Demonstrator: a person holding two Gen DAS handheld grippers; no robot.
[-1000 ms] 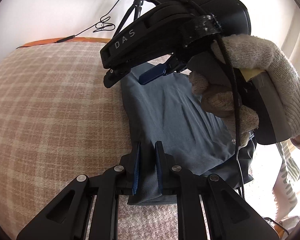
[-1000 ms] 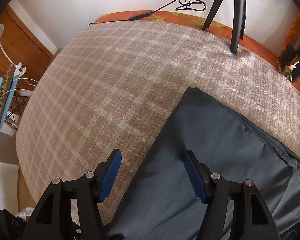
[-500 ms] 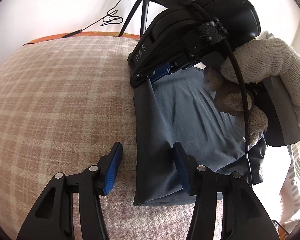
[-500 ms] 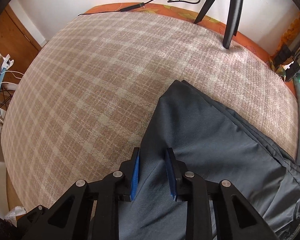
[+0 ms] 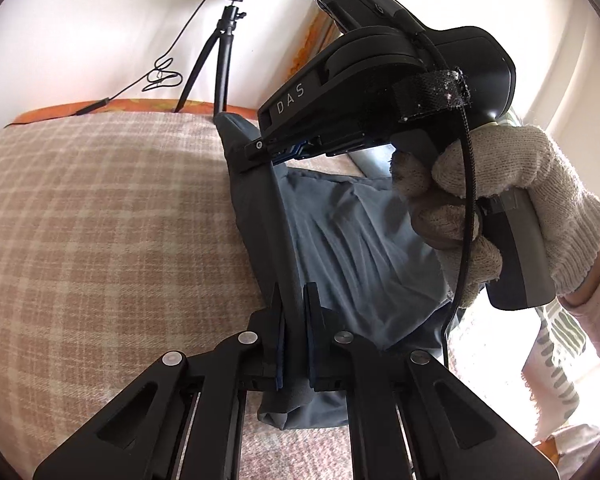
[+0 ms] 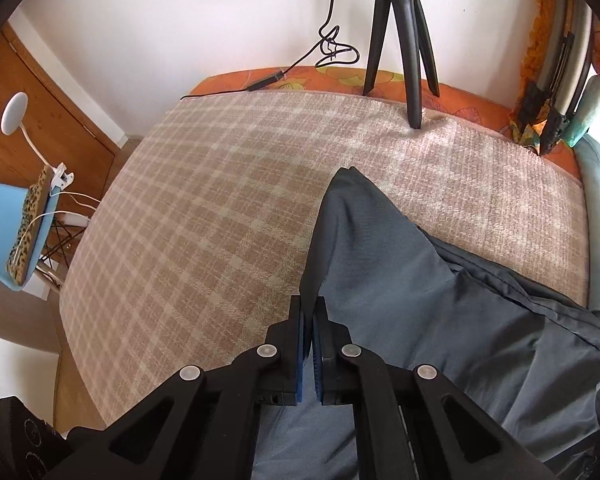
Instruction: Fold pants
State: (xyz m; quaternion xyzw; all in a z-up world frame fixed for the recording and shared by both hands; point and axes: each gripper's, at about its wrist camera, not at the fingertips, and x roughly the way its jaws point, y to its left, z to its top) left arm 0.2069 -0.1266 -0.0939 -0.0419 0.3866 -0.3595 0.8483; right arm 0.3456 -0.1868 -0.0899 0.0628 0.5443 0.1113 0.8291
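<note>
The grey-blue pants (image 5: pixel 340 240) lie on a beige plaid bed cover (image 5: pixel 100 220). My left gripper (image 5: pixel 294 316) is shut on the near part of the pants' left edge, which is raised off the bed. My right gripper (image 5: pixel 288 152), held by a white-gloved hand (image 5: pixel 500 208), is shut on the far part of the same edge. In the right wrist view the right gripper (image 6: pixel 313 328) pinches the pants (image 6: pixel 380 280), and the fabric rises into a ridge ahead of it.
A black tripod (image 6: pixel 412 40) stands on the far edge of the bed, with a cable (image 6: pixel 324 48) beside it. A blue chair (image 6: pixel 16 232) and wooden furniture (image 6: pixel 28 108) stand past the bed's left edge. A window is at the right.
My left gripper opened half a second ago and has shut again on the pants' edge. My right gripper shut on the edge. Both have lifted the edge off the bed.
</note>
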